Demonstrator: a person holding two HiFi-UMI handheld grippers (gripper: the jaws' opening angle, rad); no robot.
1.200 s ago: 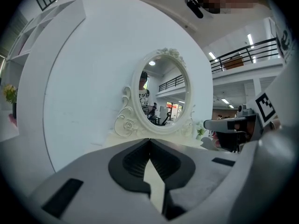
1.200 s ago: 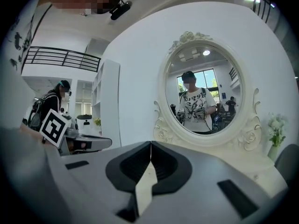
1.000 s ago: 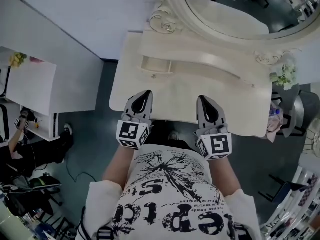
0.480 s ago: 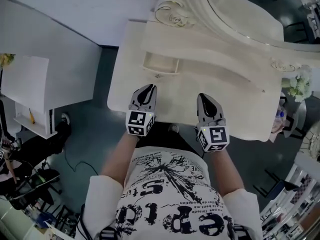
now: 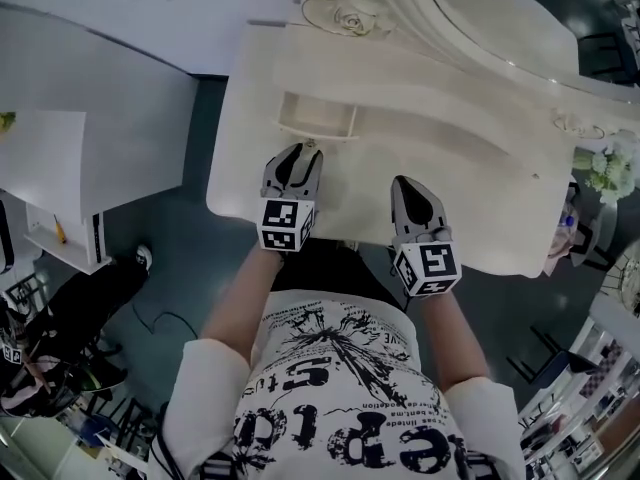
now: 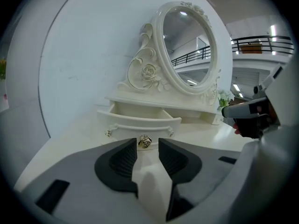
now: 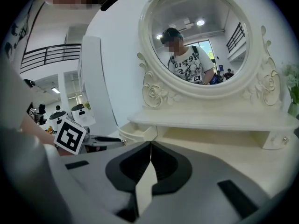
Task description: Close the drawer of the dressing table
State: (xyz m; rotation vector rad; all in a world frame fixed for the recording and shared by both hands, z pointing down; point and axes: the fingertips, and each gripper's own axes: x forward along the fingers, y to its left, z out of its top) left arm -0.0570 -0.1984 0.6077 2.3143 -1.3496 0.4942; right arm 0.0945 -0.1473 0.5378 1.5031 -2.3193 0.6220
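We hold the left gripper with jaws apart, the knob of the open drawer right at its tips. Our right gripper beside it is clenched, empty.

White flowers at far right, white wall panel, dark floor, white shelf unit at left

White T-shirt (black print); left gripper, right gripper: grey, marker cubes.

A lab-like hall: mezzanine railing, ceiling lights, white partition wall.
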